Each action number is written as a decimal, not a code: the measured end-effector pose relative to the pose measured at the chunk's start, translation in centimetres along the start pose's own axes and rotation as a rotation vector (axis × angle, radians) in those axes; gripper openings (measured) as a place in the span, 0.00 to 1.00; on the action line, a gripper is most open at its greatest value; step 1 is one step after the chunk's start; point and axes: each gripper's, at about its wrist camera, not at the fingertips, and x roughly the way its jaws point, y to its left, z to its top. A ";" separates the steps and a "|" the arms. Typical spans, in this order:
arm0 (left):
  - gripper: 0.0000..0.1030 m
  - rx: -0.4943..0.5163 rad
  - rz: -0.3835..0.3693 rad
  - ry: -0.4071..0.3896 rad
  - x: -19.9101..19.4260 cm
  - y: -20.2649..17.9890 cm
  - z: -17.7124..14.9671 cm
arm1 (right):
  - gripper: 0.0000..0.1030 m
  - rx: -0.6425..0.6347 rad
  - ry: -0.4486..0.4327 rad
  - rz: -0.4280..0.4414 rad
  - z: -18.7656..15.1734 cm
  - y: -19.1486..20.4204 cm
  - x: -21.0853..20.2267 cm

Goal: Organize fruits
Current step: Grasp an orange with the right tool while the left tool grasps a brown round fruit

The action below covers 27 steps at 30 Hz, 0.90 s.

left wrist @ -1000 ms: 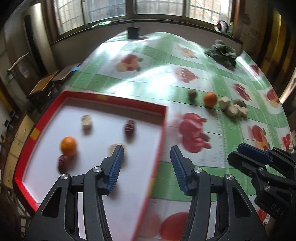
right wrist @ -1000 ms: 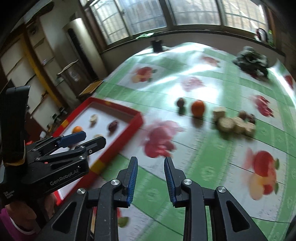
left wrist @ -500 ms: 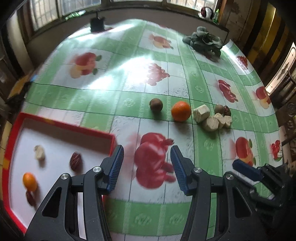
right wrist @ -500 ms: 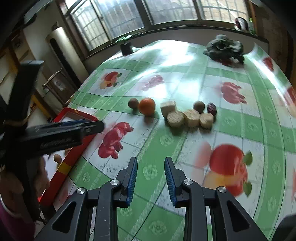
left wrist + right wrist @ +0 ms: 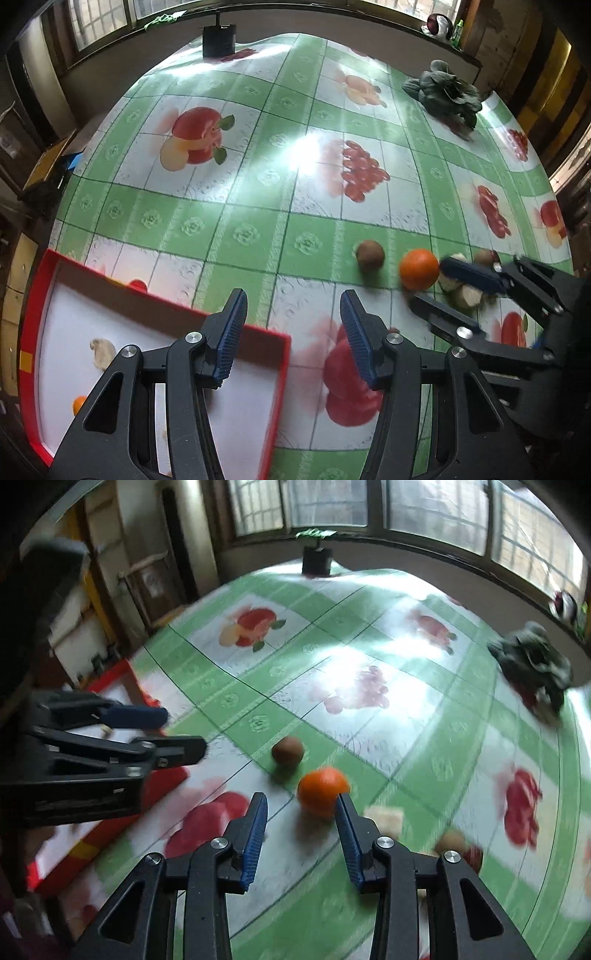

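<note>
An orange (image 5: 322,791) lies on the fruit-print tablecloth just ahead of my open right gripper (image 5: 301,805), close to its right finger. It also shows in the left wrist view (image 5: 419,268). A brown round fruit (image 5: 288,751) (image 5: 370,254) lies just beyond it. Pale cut chunks (image 5: 463,291) (image 5: 384,818) lie to the right of the orange. My left gripper (image 5: 291,314) is open and empty above the corner of the red tray (image 5: 255,330), which holds a pale piece (image 5: 101,352) and a small orange (image 5: 78,404).
A dark leafy bundle (image 5: 447,92) lies at the table's far right. A black pot (image 5: 218,38) stands at the far edge under the windows. Cabinets and a stool stand to the left of the table.
Both grippers have moved forward over the table. The right gripper has opened wider and closed in on the orange. The left gripper has shifted from the tray's middle to its corner.
</note>
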 end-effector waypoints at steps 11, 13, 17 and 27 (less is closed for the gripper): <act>0.51 0.041 -0.051 0.036 2.2 -2.6 2.3 | 0.32 0.051 0.015 -0.104 -0.5 -3.0 1.4; 0.51 0.053 -0.059 0.046 2.8 -3.4 2.6 | 0.32 0.092 -0.005 -0.105 -1.1 -3.8 0.6; 0.51 0.060 -0.065 0.080 4.5 -4.5 3.0 | 0.32 0.164 -0.037 -0.086 -2.1 -4.6 -1.1; 0.22 0.043 -0.100 0.091 5.9 -4.5 3.4 | 0.32 0.205 -0.087 -0.042 -3.5 -3.6 -3.9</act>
